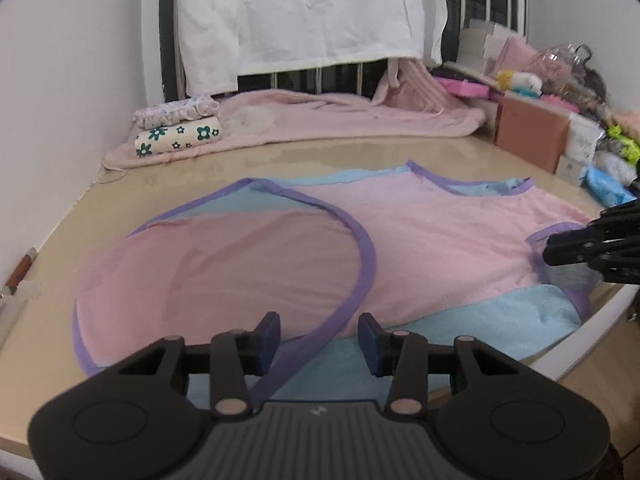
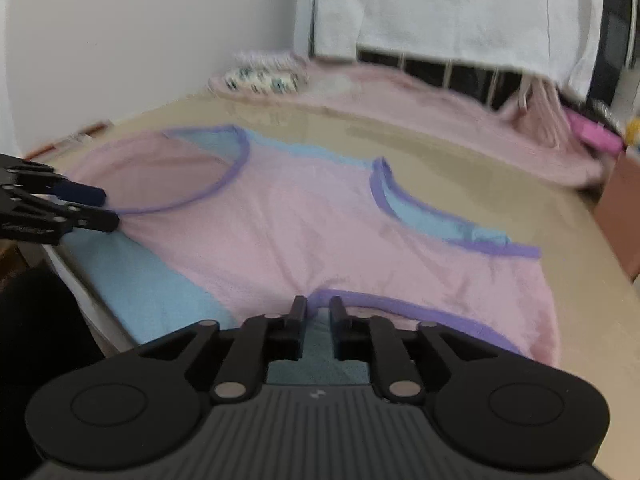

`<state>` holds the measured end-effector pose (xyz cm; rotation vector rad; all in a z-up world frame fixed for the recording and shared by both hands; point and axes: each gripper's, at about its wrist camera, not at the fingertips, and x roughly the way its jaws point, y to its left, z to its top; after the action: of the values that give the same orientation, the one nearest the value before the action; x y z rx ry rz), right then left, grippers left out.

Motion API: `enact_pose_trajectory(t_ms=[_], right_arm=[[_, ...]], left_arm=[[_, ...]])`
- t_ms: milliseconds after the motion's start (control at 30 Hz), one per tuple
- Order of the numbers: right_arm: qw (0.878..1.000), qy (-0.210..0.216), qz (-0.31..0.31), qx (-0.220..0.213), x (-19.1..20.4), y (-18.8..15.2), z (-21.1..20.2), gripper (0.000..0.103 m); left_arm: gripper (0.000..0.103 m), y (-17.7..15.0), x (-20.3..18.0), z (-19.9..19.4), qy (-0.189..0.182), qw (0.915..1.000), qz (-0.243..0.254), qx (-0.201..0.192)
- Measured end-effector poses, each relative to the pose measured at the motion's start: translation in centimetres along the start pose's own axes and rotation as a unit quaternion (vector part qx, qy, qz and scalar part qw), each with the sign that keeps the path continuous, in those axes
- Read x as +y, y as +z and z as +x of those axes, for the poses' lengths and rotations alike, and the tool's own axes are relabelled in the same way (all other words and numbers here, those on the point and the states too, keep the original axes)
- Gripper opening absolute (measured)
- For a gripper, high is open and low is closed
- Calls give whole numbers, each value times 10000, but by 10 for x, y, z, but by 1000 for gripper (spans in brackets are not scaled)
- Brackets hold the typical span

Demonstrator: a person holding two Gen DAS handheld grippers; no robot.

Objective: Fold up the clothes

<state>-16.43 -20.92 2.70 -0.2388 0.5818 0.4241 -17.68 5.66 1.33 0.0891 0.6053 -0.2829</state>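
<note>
A pink and light-blue sleeveless garment [image 1: 420, 240] with purple trim lies spread flat on the beige table [image 1: 320, 152]. My left gripper [image 1: 318, 332] is open at the garment's near edge, and a band of purple trim [image 1: 366, 264] runs between its fingers without being pressed. In the right wrist view the left gripper [image 2: 106, 208] comes in from the left beside the neck opening. My right gripper [image 2: 318, 308] has its jaws close together but apart. The end of a purple armhole trim [image 2: 400, 306] sits at its fingertips, where the cloth wrinkles. In the left wrist view it [image 1: 548, 248] reaches in from the right.
A pink blanket [image 1: 340, 116] and folded floral cloths [image 1: 176, 132] lie along the table's far side by the wall. A brown box [image 1: 532, 128] and mixed clutter crowd the far right corner. White cloth [image 1: 312, 12] hangs behind. The table's white front edge [image 1: 592, 328] runs close to the garment.
</note>
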Motion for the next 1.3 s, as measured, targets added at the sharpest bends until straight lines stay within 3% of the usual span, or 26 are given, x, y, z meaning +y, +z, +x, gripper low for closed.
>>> enact_pose_trajectory(t_ms=[33,67,133,200,400,433,467,533,633,667,900,1000,1067,1100,1133,1200,1233,1267,1300], right_arm=[[9996,118,-144,-191,5,-2,-10,32],[9985,246,-313,-377,12,-5,-20,48],[9949,494,-704,-536,29,-14,-30,52],[9931,640,-898,-411,36,-21,-29,51],[9929,652,-987,-89,31,-29,-13,34],[9934,638,-947,-111,29,-29,-14,31],[9940,645,-875,-106,27,-29,-16,25],[9942,685,-819,-121,24,-31,-21,16],[9935,722,-874,-107,23,-33,-21,9],[9932,738,-890,-100,23,-33,-21,5],[9914,851,-940,-335,-1,3,-18,3],[9903,833,-1046,-381,-22,38,4,3],[9920,671,-1049,-218,-34,59,33,6],[9938,451,-1013,-41,-38,67,51,20],[9946,218,-1003,135,-42,73,67,26],[9923,-126,-1207,262,-47,75,73,30],[9920,-148,-1248,113,-53,73,60,32],[9922,-151,-1236,-36,-59,70,45,38],[9941,-99,-1070,-156,-69,65,26,47]], left_arm=[[42,-3,6,-6,-132,9999,59,-89],[42,-6,13,-13,-263,9994,117,-178],[42,-13,26,-23,-470,9979,342,-294],[42,-21,39,-29,-612,9961,532,-346],[39,-28,73,-34,-1027,9940,348,-165],[34,-28,74,-34,-1118,9928,389,-163],[22,-28,75,-34,-1218,9914,453,-155],[19,-30,73,-35,-1359,9884,665,-119],[3,-35,67,-35,-1409,9846,1030,-132],[2,-36,66,-35,-1393,9843,1076,-146],[1,-1,87,-25,-1479,9826,1078,-312],[2,32,93,0,-1257,9834,1270,-319],[12,47,94,26,-743,9887,1285,-222],[14,54,95,40,-447,9907,1277,-164],[16,55,99,41,-397,9920,1194,-129],[20,51,111,31,-575,9938,943,-86],[28,49,117,25,-664,9944,818,-64],[43,46,123,20,-752,9948,692,-43],[51,41,129,12,-820,9949,577,-117]])
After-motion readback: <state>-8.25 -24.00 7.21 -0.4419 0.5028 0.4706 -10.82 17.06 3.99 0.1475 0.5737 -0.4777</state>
